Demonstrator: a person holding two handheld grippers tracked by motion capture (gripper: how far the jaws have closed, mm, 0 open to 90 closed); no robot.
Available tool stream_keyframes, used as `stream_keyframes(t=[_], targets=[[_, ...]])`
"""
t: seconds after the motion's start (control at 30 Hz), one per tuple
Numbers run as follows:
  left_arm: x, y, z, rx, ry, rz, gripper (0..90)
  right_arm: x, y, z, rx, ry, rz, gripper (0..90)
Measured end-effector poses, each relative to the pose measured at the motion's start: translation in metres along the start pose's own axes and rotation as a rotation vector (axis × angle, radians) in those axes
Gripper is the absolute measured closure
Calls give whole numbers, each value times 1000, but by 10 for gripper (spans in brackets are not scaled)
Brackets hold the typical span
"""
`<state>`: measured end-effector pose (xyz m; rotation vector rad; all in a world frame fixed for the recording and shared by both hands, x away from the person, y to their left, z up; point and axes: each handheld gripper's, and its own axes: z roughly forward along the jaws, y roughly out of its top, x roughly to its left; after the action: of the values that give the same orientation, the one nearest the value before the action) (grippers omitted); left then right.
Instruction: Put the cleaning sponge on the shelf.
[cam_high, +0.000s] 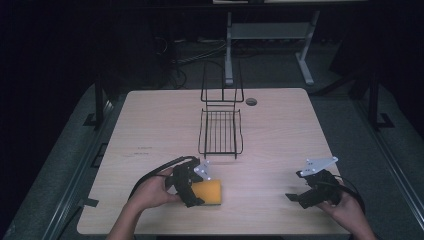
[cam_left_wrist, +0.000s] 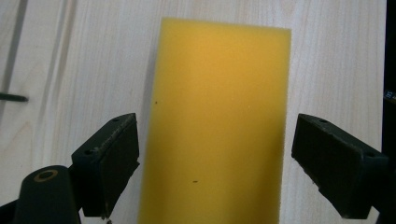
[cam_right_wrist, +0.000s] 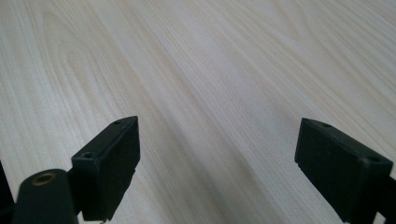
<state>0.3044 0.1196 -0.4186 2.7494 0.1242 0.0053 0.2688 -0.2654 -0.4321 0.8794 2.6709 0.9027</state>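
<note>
A yellow sponge (cam_high: 210, 193) lies flat on the wooden table (cam_high: 160, 125) near the front, left of centre. My left gripper (cam_high: 196, 191) is open and straddles the sponge's near end. In the left gripper view the sponge (cam_left_wrist: 219, 121) runs lengthwise between the two black jaws, with small gaps on both sides. My right gripper (cam_high: 296, 196) hovers low over bare table at the front right, open, with nothing between its fingers (cam_right_wrist: 112, 163). Its view looks along plain wood grain.
A black wire rack (cam_high: 220, 125) with a tall upright back stands at the table's middle, beyond the sponge. A round cable hole (cam_high: 251, 101) sits near the far edge. Desk legs and cables lie on the dark floor behind.
</note>
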Motion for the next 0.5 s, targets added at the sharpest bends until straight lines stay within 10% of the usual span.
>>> stream_keyframes(t=[0.5], targets=[[2, 1, 10, 11, -17, -6, 143, 0, 0, -1, -2, -3, -6, 137]])
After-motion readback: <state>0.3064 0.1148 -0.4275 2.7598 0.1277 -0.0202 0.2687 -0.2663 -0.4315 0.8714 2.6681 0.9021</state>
